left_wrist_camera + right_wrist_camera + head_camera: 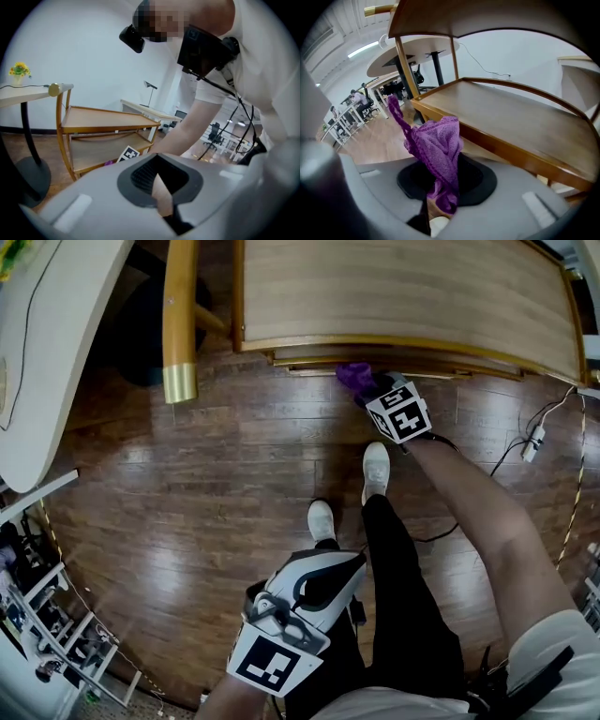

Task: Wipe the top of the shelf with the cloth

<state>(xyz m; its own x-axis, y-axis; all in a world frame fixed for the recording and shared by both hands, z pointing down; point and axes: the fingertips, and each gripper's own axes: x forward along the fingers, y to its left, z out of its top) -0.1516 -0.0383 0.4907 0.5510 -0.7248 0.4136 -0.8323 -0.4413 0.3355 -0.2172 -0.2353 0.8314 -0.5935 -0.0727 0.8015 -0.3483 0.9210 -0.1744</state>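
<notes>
The wooden shelf's top (403, 296) lies across the upper part of the head view. My right gripper (364, 390) is low at the shelf's front edge, shut on a purple cloth (353, 376). In the right gripper view the cloth (438, 150) stands bunched up out of the jaws, in front of a lower tier (511, 117) and beneath the top board (464, 18). My left gripper (342, 568) hangs near my legs, far from the shelf, jaws together with nothing in them. The left gripper view shows the shelf (103, 117) from the side.
A white round table (47, 352) fills the left, its black base (141, 334) by the shelf. A wooden post with a gold cap (178, 324) stands left of the shelf. A power strip and cables (534, 442) lie at right. My white shoes (375, 470) stand on the wooden floor.
</notes>
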